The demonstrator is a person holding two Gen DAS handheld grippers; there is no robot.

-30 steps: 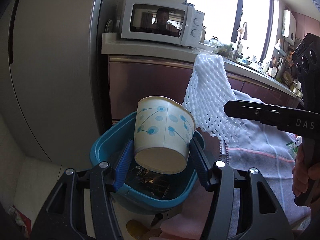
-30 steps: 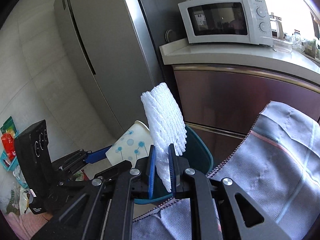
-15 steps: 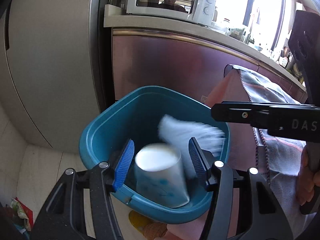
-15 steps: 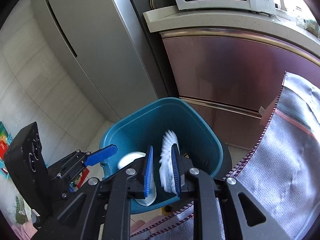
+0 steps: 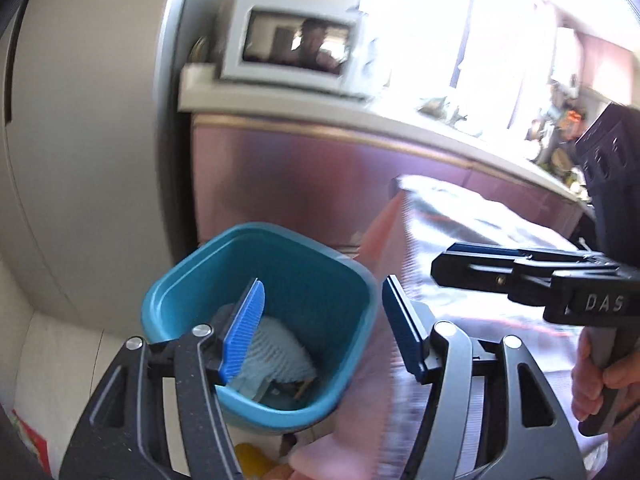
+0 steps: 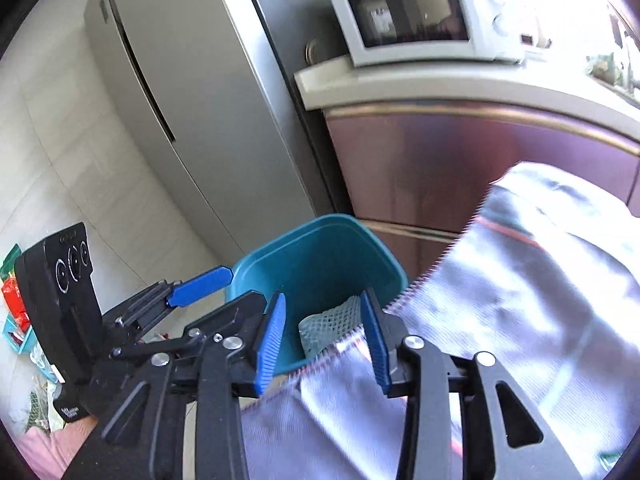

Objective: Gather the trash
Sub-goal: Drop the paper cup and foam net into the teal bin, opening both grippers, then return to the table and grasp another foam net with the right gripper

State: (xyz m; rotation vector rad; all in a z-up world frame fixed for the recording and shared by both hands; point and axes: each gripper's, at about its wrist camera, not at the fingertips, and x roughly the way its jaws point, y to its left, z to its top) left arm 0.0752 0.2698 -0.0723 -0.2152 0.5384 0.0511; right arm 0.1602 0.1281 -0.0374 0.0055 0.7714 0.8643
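Observation:
A teal bin [image 5: 312, 280] stands on the floor beside the cloth-covered table; it also shows in the right wrist view [image 6: 320, 256]. The white foam net [image 5: 276, 348] lies inside it, also seen in the right wrist view [image 6: 332, 324]. The paper cup is not clearly visible. My left gripper [image 5: 324, 332] is open and empty above the bin's near rim. My right gripper [image 6: 324, 340] is open and empty over the bin's edge; it shows from the side in the left wrist view [image 5: 520, 276].
A grey fridge [image 6: 180, 92] stands left of the bin. A maroon cabinet [image 5: 320, 176] with a microwave [image 6: 420, 12] on its counter is behind it. A grey cloth [image 6: 520, 300] covers the table on the right. Bags lie on the floor at far left [image 6: 16, 308].
Both grippers have opened wider and lifted back from the bin. The cup and foam net have dropped inside the bin. The view has tilted up.

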